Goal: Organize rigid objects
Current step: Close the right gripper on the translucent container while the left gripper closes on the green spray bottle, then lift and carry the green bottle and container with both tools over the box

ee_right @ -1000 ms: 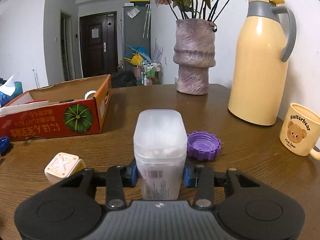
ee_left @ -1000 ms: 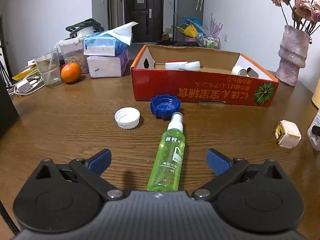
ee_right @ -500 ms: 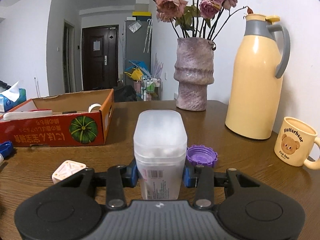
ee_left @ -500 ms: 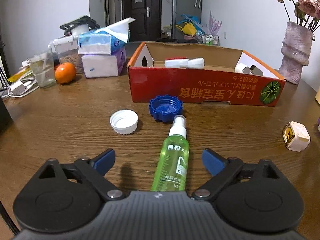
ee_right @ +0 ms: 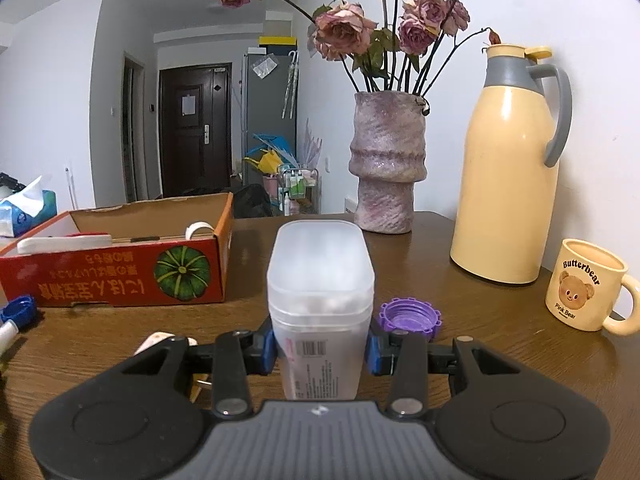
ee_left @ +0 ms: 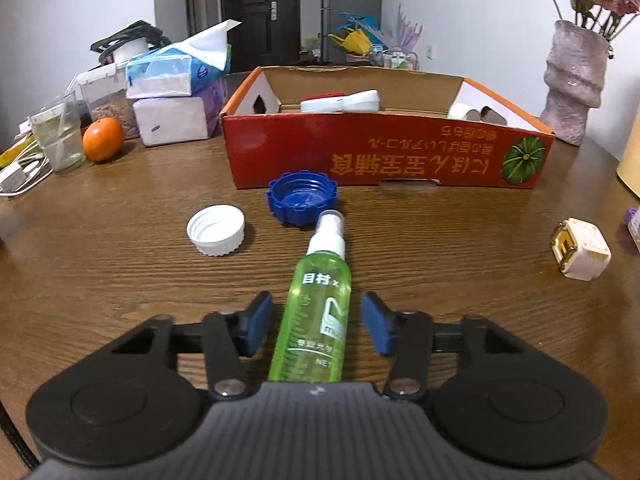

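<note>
A green spray bottle [ee_left: 318, 312] lies on the wooden table, nozzle pointing away. My left gripper [ee_left: 318, 322] straddles it, its blue pads close to the bottle on both sides with small gaps showing. My right gripper [ee_right: 320, 350] is shut on a translucent white plastic container [ee_right: 320, 300] and holds it upright above the table. A red cardboard box [ee_left: 384, 160] stands behind, with white items inside; it also shows in the right wrist view [ee_right: 120, 276]. A blue cap [ee_left: 302, 198], a white cap [ee_left: 216, 230], a purple cap [ee_right: 410, 316] and a white cube [ee_left: 580, 248] lie loose.
Tissue packs [ee_left: 176, 104], an orange [ee_left: 103, 144] and a glass [ee_left: 58, 136] stand at the back left. A pink vase [ee_right: 386, 168], a yellow thermos [ee_right: 512, 172] and a bear mug [ee_right: 584, 284] stand at the right.
My left gripper's jaws have closed in from wide open to just beside the green bottle. My right gripper has lifted the container, so the table looks lower.
</note>
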Demonstrator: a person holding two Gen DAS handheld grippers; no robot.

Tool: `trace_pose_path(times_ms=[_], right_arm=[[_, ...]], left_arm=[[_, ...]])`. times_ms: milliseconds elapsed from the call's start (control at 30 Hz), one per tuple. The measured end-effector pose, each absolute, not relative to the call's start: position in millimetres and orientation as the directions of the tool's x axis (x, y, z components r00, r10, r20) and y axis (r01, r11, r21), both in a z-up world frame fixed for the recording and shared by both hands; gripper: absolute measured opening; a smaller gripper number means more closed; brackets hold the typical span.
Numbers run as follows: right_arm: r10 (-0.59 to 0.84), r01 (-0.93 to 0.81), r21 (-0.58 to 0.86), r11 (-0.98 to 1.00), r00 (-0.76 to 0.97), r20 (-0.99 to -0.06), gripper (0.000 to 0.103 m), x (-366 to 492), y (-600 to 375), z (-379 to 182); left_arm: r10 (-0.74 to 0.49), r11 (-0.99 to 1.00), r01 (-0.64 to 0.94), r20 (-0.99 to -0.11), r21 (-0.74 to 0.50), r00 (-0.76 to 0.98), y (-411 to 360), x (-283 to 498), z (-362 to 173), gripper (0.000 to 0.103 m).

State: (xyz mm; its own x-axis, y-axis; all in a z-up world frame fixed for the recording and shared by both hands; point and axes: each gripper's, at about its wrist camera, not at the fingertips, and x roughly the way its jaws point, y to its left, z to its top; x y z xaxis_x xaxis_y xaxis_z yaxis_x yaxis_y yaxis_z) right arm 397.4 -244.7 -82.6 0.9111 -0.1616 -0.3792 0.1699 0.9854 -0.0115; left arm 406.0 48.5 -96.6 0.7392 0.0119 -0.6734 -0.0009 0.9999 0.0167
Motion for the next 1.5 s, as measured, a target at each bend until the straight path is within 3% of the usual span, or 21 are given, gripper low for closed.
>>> trace_pose_path(times_ms=[67,300,1500], right_arm=[[-0.166,0.176,-0.008,0.984,0.912,-0.374,0.040,395.3,-243.4,-82.0],[-0.160,0.178,0.020,0.984,0.921,-0.354,0.040,387.4,-239.9,-78.1],[-0.050,0.067,0.050,0.997,0.956,-0.289,0.040,359.8,-175.4,-57.4]], left_arm=[[0.014,1.000,0.008,-0.669,0.030,0.743,45.9,404.9,-95.9,0.032],[-0.006,1.000,0.024,-0.669,0.018,0.743,44.8,400.9,-92.9,0.032],[-0.095,0.993,0.049,-0.492,-0.106,0.866,50.6,349.3,-23.6,0.032]])
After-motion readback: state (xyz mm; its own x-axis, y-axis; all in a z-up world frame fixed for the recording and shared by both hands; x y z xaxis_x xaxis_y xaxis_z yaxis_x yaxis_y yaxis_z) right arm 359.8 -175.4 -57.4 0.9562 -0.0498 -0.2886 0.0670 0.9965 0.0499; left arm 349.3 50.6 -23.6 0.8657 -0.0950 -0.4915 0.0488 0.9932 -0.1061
